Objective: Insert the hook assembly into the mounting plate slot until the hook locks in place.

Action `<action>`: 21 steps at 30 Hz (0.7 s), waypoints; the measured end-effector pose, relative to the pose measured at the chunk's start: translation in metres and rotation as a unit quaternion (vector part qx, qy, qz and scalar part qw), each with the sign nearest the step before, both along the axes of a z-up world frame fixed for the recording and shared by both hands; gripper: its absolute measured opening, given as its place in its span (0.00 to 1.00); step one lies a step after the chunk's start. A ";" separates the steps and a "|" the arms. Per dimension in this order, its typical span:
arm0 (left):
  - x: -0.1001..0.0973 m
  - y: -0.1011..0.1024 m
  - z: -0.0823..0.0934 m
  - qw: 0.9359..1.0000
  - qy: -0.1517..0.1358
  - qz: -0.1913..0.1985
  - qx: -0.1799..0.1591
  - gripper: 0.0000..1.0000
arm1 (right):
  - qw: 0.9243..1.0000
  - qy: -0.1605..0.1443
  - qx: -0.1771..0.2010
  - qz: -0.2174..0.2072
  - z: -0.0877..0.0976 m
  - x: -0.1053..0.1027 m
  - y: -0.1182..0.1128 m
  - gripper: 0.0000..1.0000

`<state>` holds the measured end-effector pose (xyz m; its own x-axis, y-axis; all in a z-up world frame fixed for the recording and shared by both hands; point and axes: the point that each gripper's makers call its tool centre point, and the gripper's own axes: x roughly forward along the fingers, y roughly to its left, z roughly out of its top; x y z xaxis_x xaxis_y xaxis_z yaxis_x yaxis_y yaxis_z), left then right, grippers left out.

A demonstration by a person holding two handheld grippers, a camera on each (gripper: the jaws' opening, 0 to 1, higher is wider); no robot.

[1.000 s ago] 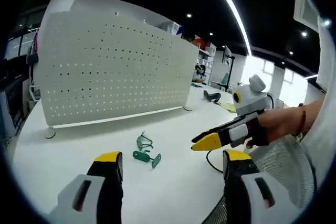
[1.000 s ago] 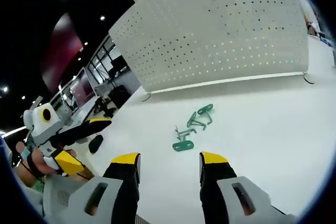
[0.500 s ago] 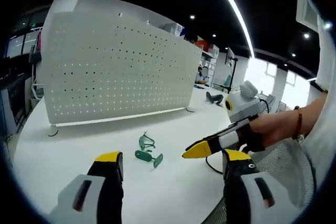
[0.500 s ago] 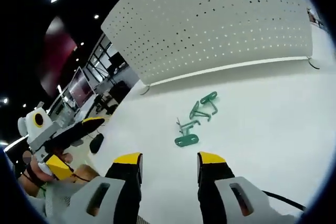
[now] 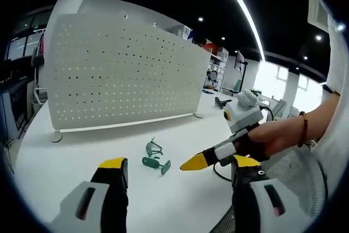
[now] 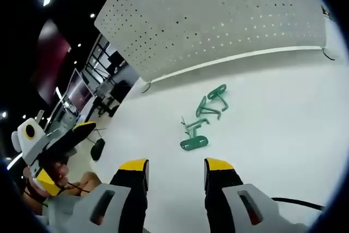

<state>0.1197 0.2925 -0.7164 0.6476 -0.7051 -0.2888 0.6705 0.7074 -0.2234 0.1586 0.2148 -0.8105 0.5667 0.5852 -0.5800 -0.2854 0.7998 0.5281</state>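
Both the left gripper [image 5: 177, 174] and right gripper [image 6: 173, 170] are hanging released low in frame, while green hook pieces [image 6: 200, 117] are lying mid-frame on the white table [image 6: 283, 124] below the pegboard [image 6: 218, 20].

no text to read — none anywhere.

An open-plan office or laboratory floor is shown. A white worktable [image 5: 82, 151] is backed by a perforated white panel [image 5: 120, 75]; beyond the panel, desks with monitors [image 6: 82, 88] are seen, and above it a dark ceiling is lit by a light strip [image 5: 242, 9].
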 end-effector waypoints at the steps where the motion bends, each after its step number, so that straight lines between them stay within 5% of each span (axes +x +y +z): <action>1: -0.001 0.001 0.000 1.000 0.000 0.000 0.001 0.79 | 1.000 0.003 0.001 -0.001 -0.001 0.001 0.000 0.40; 21: -0.003 0.001 -0.001 1.000 0.003 -0.003 -0.005 0.77 | 0.999 0.047 -0.002 -0.002 -0.020 0.017 0.018 0.37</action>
<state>0.1170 0.2937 -0.7178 0.6417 -0.7117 -0.2858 0.6730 0.7013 -0.2350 0.1757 0.2333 -0.8309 0.5121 0.5804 -0.6332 -0.2310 0.8031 0.5493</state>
